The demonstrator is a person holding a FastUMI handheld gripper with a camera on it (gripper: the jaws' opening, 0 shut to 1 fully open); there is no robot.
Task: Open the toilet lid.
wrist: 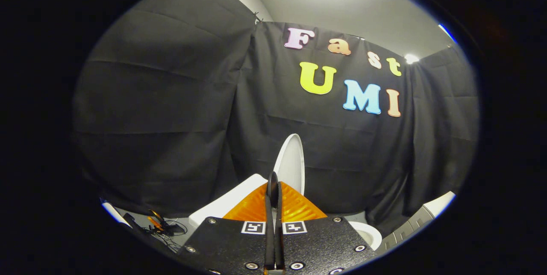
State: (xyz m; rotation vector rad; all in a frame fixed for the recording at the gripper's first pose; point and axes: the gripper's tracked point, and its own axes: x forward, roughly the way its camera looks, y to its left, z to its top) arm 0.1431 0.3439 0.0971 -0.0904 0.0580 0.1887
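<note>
A: Two fingers, pressed flat together with nothing between them. The gripper point(273, 185) is closed on air, its tips just in front of the toilet lid point(292, 164).

B: Where does the lid stand?

A: Just beyond the fingertips and a touch to their right. It is raised nearly upright, long axis running up and down, rounded tip at the top, inner face turned toward the fingers. The toilet point(367, 233) sits below, its rim showing to the right of the gripper.

B: So what is left?

A: Little, I judge. If it needs more, nudge the face gently back until it rests, then draw straight away without hooking the edge.
</note>
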